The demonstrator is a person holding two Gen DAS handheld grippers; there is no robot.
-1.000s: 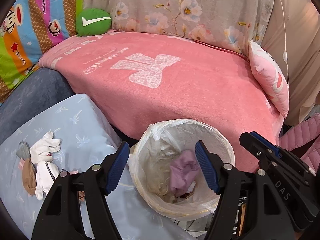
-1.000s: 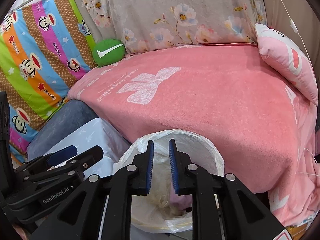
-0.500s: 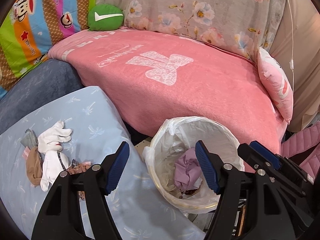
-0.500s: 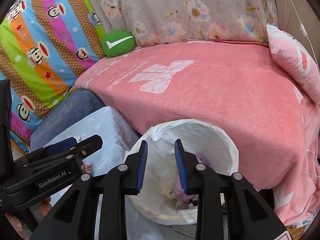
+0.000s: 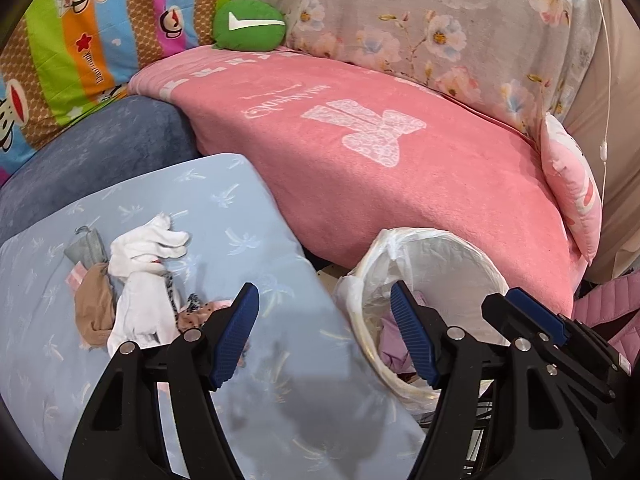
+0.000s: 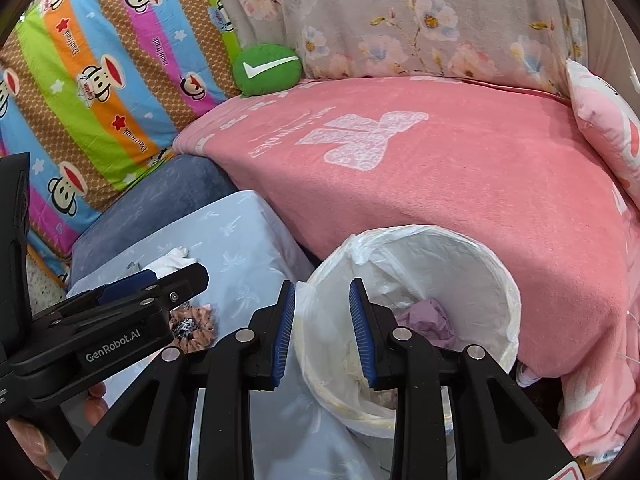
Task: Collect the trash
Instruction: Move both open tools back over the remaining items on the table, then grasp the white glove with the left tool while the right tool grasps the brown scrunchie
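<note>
Pink blanket (image 5: 400,184), green cushion (image 5: 248,24), floral grey cover (image 5: 460,28).

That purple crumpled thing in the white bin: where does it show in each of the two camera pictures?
Left wrist view: the purple crumpled thing lies low in the bin, lower right of centre, partly behind the camera gripper's right-hand finger.
Right wrist view: it sits inside the bin, just right of centre, beyond the right-hand finger.
Shared landmark: the green cushion with the white tick, at the back of the pink blanket.
</note>
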